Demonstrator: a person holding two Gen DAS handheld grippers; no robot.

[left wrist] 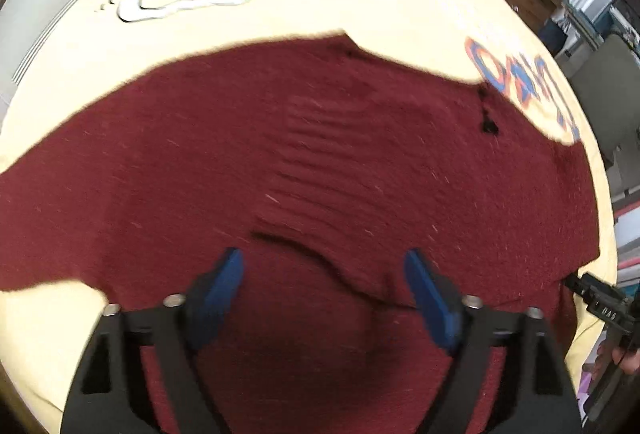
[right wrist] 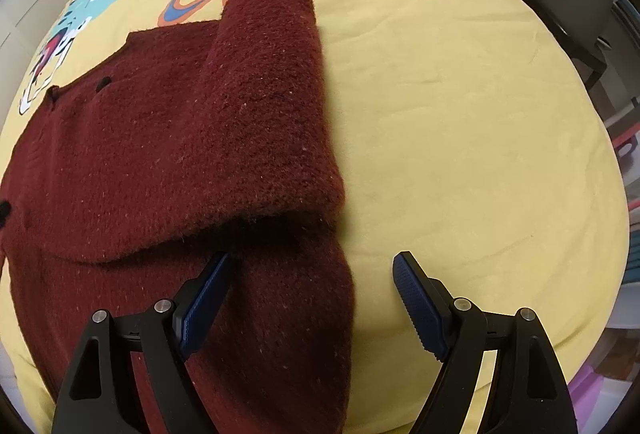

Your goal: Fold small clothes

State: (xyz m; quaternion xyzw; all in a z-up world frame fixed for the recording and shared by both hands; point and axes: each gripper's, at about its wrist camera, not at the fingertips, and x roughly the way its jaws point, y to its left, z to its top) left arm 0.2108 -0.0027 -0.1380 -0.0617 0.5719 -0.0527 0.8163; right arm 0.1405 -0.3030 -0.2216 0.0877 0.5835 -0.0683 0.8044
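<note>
Dark red knitted sweater (right wrist: 168, 154) lies spread on the yellow printed sheet (right wrist: 460, 138), one sleeve (right wrist: 272, 82) folded over its body; the left gripper (left wrist: 324, 290) hangs above the knit with jaws apart, nothing between them; the right gripper (right wrist: 312, 294) is released too, wide over the sweater's edge, one pad (right wrist: 204, 298) above wool, the other above sheet.

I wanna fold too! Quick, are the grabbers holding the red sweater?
Left gripper: jaws open over the red sweater, holding nothing.
Right gripper: jaws open at the sweater's edge, holding nothing.
</note>
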